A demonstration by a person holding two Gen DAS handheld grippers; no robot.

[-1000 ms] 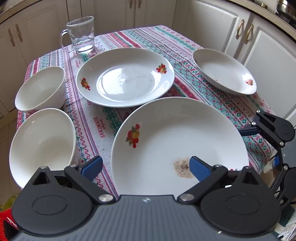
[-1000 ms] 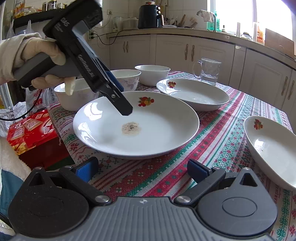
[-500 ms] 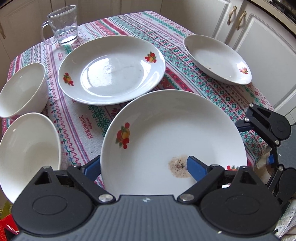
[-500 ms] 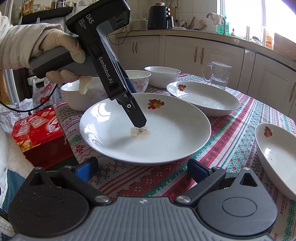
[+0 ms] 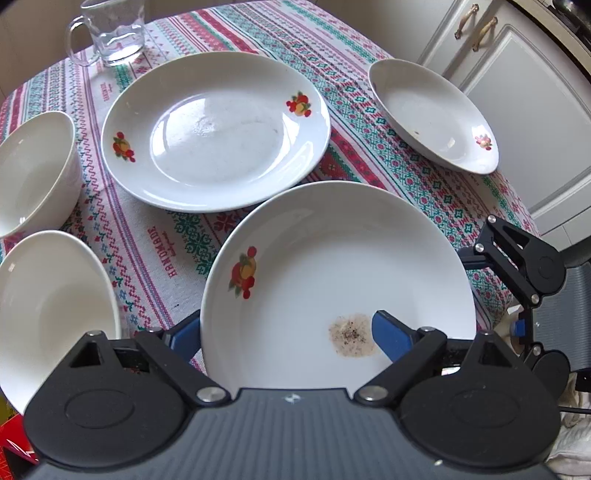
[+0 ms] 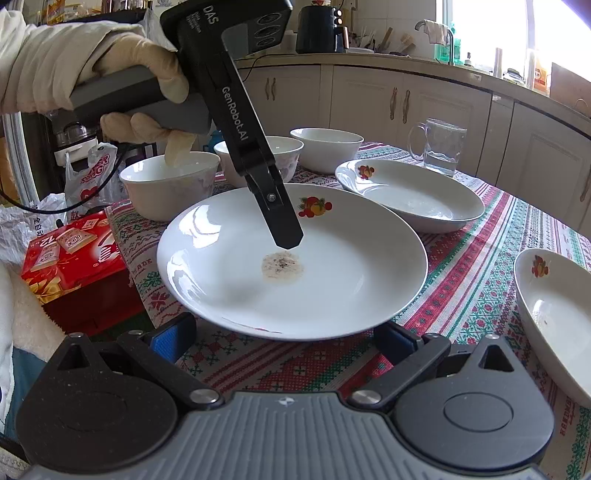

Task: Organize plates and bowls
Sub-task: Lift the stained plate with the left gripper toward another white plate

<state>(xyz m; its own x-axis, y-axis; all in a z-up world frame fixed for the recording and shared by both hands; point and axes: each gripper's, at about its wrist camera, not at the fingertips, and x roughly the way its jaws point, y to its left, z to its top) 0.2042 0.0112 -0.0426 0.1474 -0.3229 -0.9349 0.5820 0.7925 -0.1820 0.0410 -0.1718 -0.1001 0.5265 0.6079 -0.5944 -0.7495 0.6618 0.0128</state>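
A white fruit-print plate with a brown stain [image 5: 332, 266] [image 6: 332, 280] lies nearest on the patterned tablecloth [image 5: 155, 251]. My left gripper [image 5: 288, 332] is shut on its near rim, one blue pad hidden under the rim and the other on top beside the stain. In the right wrist view a gloved hand [image 6: 140, 74] holds that gripper steeply down, its upper finger [image 6: 275, 210] ending just above the stain. My right gripper [image 6: 284, 341] is open and holds nothing, with the plate's rim just ahead of its fingers. A second plate [image 5: 218, 133] and a deep plate [image 5: 432, 114] lie beyond.
Two white bowls [image 5: 33, 170] [image 5: 48, 306] sit left of the plates; the right wrist view shows three bowls, the nearest [image 6: 170, 184]. A glass mug [image 5: 114, 33] stands at the far edge. A red box [image 6: 74, 258] lies off the table. Cabinets [image 5: 535, 110] surround it.
My left gripper's jaws narrowed onto the stained plate's rim and it tipped further down. The plate now sits larger and closer in the right wrist view. The right gripper stayed put.
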